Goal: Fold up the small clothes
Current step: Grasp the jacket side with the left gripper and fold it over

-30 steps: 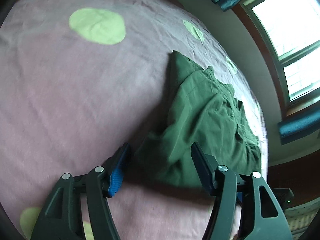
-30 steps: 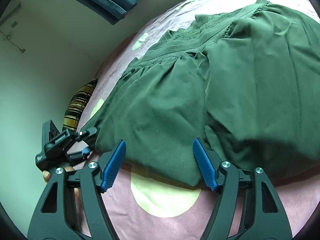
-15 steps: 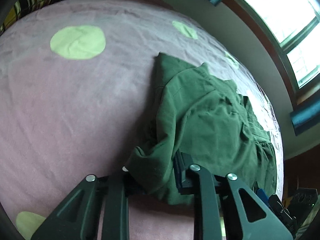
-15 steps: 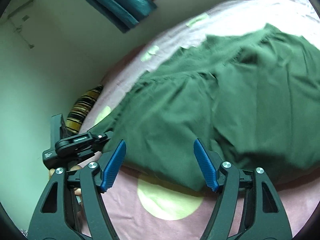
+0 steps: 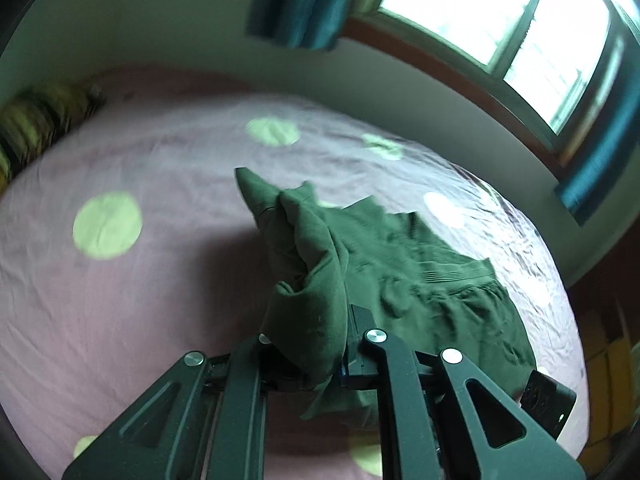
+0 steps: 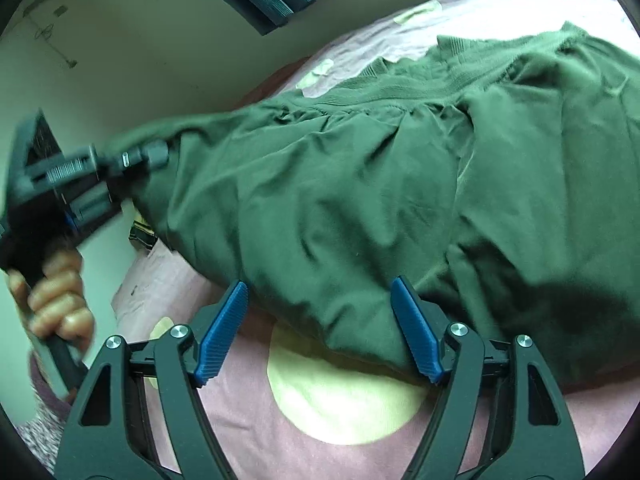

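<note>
My left tool [image 5: 308, 354] is pinching a bunched corner of the dark green garment [image 5: 420, 280], lifting it off the pink dotted bed [image 5: 120, 300]. My right tool [image 6: 316, 330] is opening, its jaws straddling the crumpled hem without pressing it. Open bedding is lying leftward; wall [image 5: 180, 20] and window [image 5: 500, 20] are bordering the far side.

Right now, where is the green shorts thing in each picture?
Left wrist view: the shorts lie middle to lower right on the bed, one corner pinched and raised in the left gripper.
Right wrist view: the shorts fill the middle and right, above the right gripper, whose jaws are opening.
Shared landmark: the ribbed waistband.
</note>
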